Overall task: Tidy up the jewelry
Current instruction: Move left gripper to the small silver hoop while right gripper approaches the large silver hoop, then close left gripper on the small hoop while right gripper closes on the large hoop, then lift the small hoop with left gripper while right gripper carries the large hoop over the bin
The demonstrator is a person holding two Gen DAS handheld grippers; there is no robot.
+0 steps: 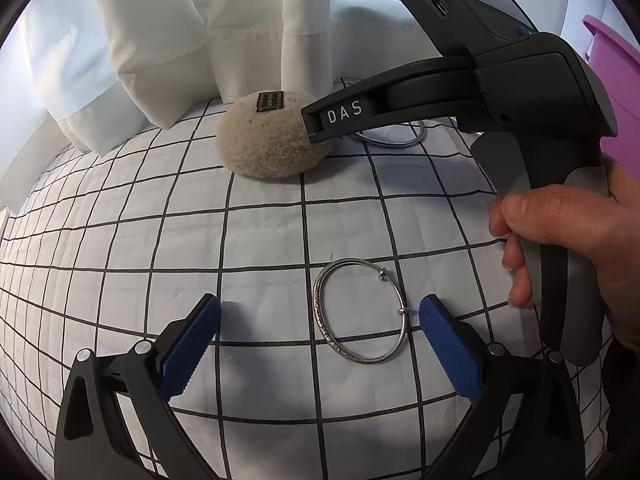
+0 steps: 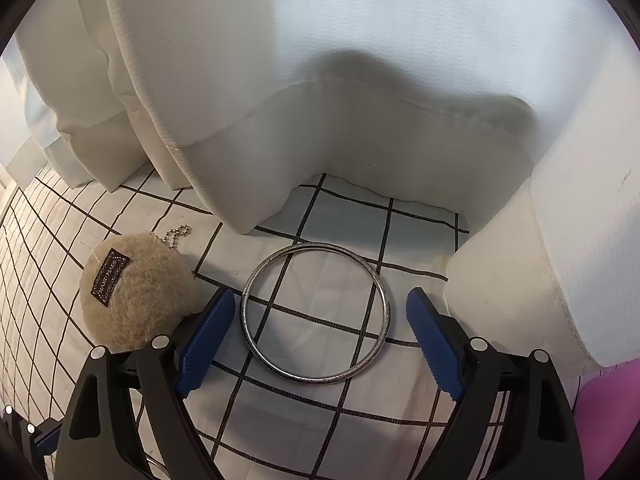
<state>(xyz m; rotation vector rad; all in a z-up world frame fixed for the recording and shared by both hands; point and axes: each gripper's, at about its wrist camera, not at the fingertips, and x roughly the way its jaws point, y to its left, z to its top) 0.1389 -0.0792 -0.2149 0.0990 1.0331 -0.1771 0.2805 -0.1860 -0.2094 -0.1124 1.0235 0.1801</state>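
Note:
In the left wrist view a thin silver bangle (image 1: 402,311) with two small beads lies flat on the checked cloth (image 1: 260,240). It sits between the blue pads of my left gripper (image 1: 320,302), nearer the right pad, and the pads stand wide apart without touching it. In the right wrist view a plain silver bangle (image 2: 244,312) lies flat between the spread pads of my right gripper (image 2: 320,296), untouched. A hand holds that right gripper (image 1: 320,130) at the upper right of the left wrist view, where an arc of the plain bangle (image 1: 394,145) shows under it.
A beige fuzzy pouch (image 1: 272,140) (image 2: 132,292) with a dark label and a ball chain (image 2: 176,236) lies left of the right gripper. White curtain folds (image 2: 360,120) hang close behind and to the right. A purple object (image 1: 612,64) (image 2: 608,420) sits at the right edge.

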